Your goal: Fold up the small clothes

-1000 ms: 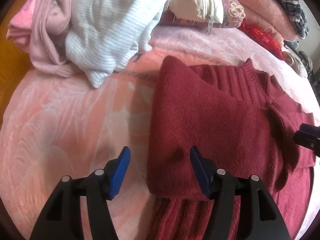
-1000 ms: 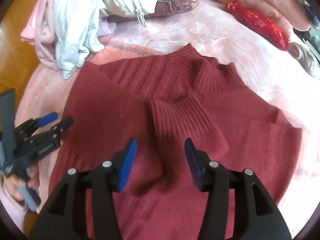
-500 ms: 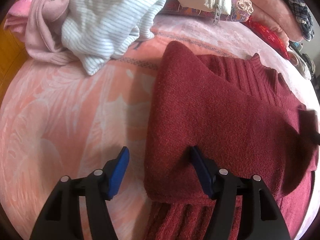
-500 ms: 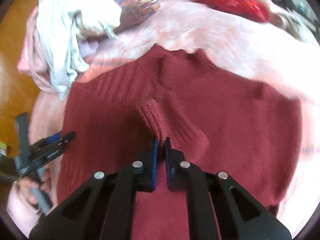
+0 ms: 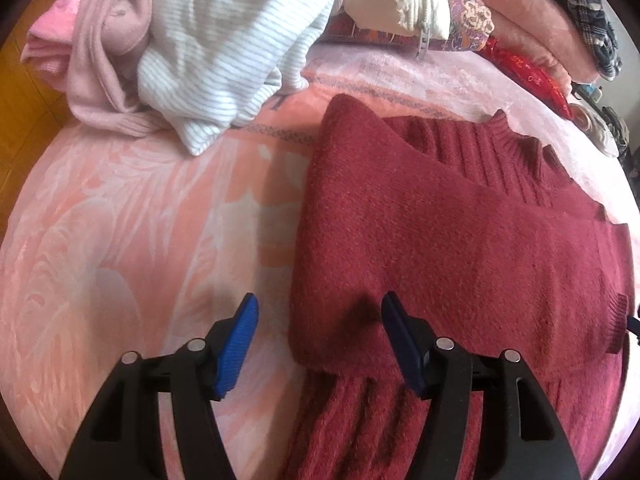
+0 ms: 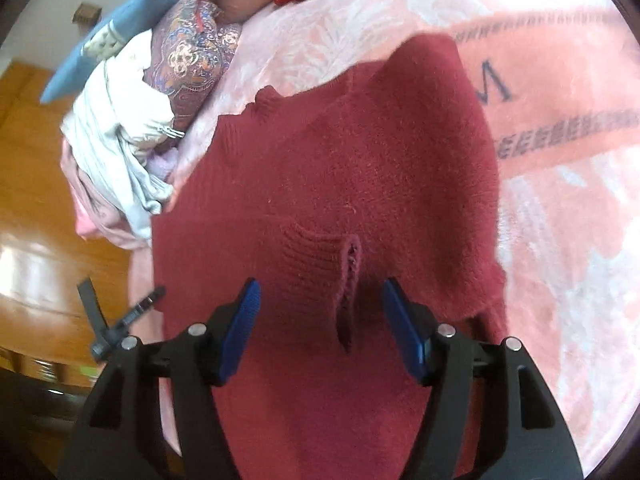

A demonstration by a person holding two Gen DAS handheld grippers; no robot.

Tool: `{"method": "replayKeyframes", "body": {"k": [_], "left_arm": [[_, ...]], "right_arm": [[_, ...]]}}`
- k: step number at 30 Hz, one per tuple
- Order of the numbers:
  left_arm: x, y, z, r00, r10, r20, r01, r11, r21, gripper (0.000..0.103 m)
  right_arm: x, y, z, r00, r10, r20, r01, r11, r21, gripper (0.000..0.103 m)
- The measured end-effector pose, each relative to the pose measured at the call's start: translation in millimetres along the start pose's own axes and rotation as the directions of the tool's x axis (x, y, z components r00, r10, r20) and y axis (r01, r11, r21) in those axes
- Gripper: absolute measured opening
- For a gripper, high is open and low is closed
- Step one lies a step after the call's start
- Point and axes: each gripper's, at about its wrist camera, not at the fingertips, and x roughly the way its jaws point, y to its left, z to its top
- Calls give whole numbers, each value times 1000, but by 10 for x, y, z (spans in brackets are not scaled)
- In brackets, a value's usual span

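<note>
From the left wrist, the left gripper [image 5: 318,334] hangs over the near left edge of a dark red fuzzy knitted sweater [image 5: 460,240] that lies spread on a pink blanket with a pale leaf pattern [image 5: 132,220]. Its blue-padded jaws stand wide and hold nothing: one pad is above the blanket, the other above the wool, and the folded edge of the sweater lies between them without being pinched. A sleeve is folded flat across the body of the sweater, and the ribbed collar shows at the far side. Beyond it is a heap of clothes: a white ribbed top with thin stripes [image 5: 224,40], a pale pink knitted garment [image 5: 96,52], a cream padded jacket with a zip [image 5: 404,0] and a purple patterned cushion [image 5: 472,16]. A red embroidered pouch [image 5: 528,72] lies further right

From the right wrist, the right gripper [image 6: 320,320] points down at the middle of the same sweater [image 6: 380,152]. Its jaws are opening; the ribbed cuff [image 6: 320,264] of the folded sleeve lies in the gap and the pads do not press it. The picture is blurred and tilted. At the left edge the black frame of the other gripper shows over a wooden floor [image 6: 44,216]
</note>
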Motion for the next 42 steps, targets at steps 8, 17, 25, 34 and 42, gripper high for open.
{"method": "replayKeyframes", "body": {"k": [8, 17, 25, 34, 42], "left_arm": [[-99, -115, 18, 999, 20, 29, -21, 999, 34, 64], [-103, -199, 155, 992, 77, 100, -81, 996, 38, 66], [185, -227, 120, 995, 85, 54, -86, 996, 25, 66], [191, -222, 85, 994, 91, 62, -94, 994, 52, 69], [264, -81, 135, 1000, 11, -3, -11, 1000, 13, 71]], "right_arm": [[158, 255, 91, 1000, -4, -13, 3, 996, -89, 6], [-378, 352, 404, 964, -176, 201, 211, 963, -167, 6], [-140, 6, 296, 975, -180, 127, 195, 974, -116, 34], [-145, -84, 169, 974, -214, 73, 221, 967, -125, 6], [-134, -198, 164, 966, -246, 76, 252, 965, -74, 10]]}}
